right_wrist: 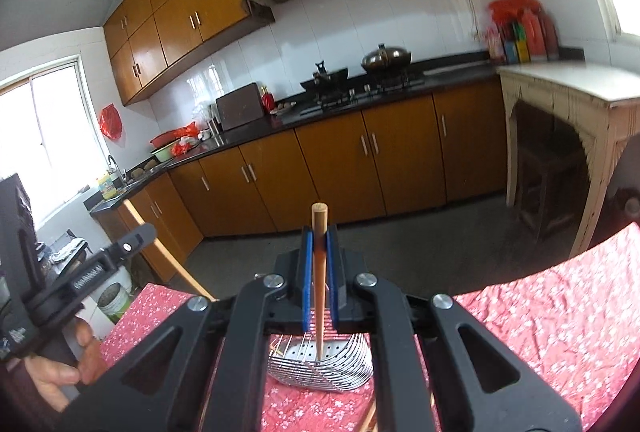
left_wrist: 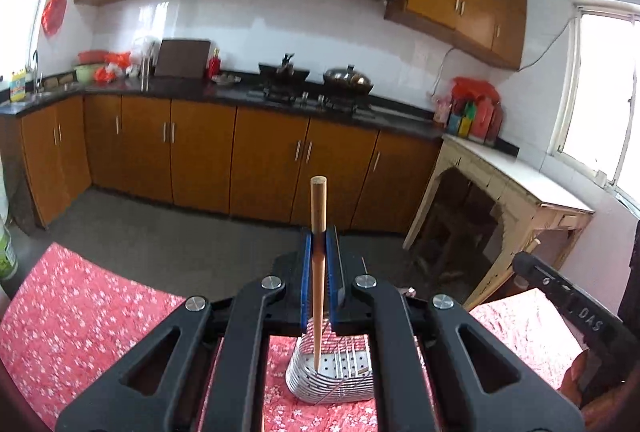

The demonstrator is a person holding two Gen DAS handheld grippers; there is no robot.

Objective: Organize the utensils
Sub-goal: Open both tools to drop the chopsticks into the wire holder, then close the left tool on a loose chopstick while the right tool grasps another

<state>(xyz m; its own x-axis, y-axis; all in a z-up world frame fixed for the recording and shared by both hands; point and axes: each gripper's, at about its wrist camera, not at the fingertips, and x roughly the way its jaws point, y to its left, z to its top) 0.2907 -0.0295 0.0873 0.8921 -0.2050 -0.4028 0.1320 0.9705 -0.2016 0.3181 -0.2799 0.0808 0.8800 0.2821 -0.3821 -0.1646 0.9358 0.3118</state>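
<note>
My left gripper [left_wrist: 319, 236] is shut on a wooden chopstick [left_wrist: 318, 216] held upright, its thin tip inside the metal wire utensil holder [left_wrist: 332, 372] below. My right gripper [right_wrist: 319, 234] is shut on another wooden chopstick [right_wrist: 319, 228], also upright, tip reaching down into the same wire holder [right_wrist: 320, 364]. The holder stands on a table with a red flowered cloth [left_wrist: 80, 312], which also shows in the right wrist view [right_wrist: 540, 312]. The right gripper's body [left_wrist: 568, 300] shows at the right of the left view; the left gripper's body [right_wrist: 88, 276] shows at the left of the right view.
More chopsticks lie on the cloth by the holder [right_wrist: 370, 418]. Beyond the table are the grey floor [left_wrist: 180, 244], brown kitchen cabinets [left_wrist: 260, 160], a black counter with a stove and wok [left_wrist: 348, 80], and a pale side table [left_wrist: 520, 184] at the right.
</note>
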